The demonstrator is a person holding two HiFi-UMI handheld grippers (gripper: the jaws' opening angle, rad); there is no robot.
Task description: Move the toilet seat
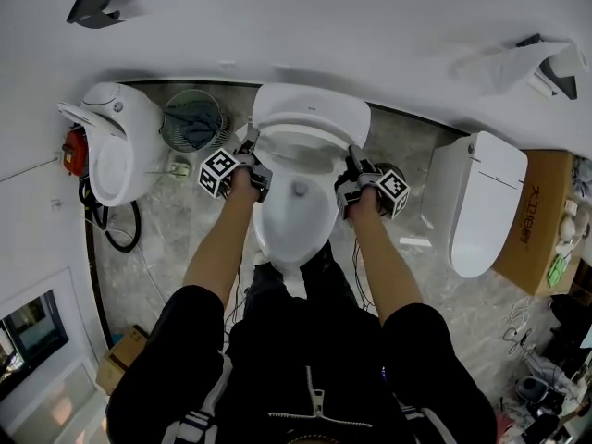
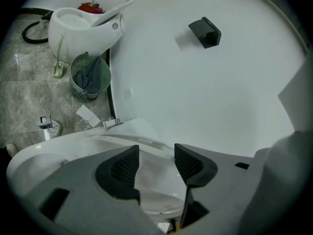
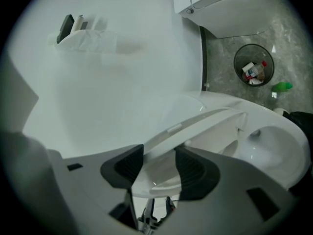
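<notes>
Centrally: toilet seat [image 1: 310, 118], white, one item. Position: tilted up off the toilet bowl [image 1: 294, 215], back edge toward the white wall [image 1: 296, 26], clamped at both side edges.

Left gripper [image 1: 252, 148]: on the seat's left edge. Jaws stand wide, ribbed black pads [image 2: 123, 168] closed against the white rim that fills the gap between them.

Right gripper [image 1: 354, 160]: on the seat's right edge. Jaws likewise wide, pads [image 3: 128, 166] set on either face of the tilted rim, with the bowl visible below it.

Holder: person in black clothing, bare forearms reaching down to each gripper, standing at the bowl's front.

Floor [image 1: 166, 248]: grey marbled tile.

Left of the bowl: wire waste basket [image 1: 192, 120] with dark cloth inside, just beside the wall. Beyond it stands a second white toilet [image 1: 116, 141], lid up, with a red item [image 1: 74, 151] and a coiled black hose [image 1: 116, 234] at its far side.

Right of the bowl: round bin [image 3: 253, 65] holding rubbish, with a green object [image 3: 282, 86] near it. Further right are a third toilet [image 1: 481, 202], lid down, and a cardboard box [image 1: 532, 220] just beside it.

Wall fittings: black holder [image 1: 97, 3] upper left; another holder [image 1: 555, 58] upper right, with white paper hanging from it.
</notes>
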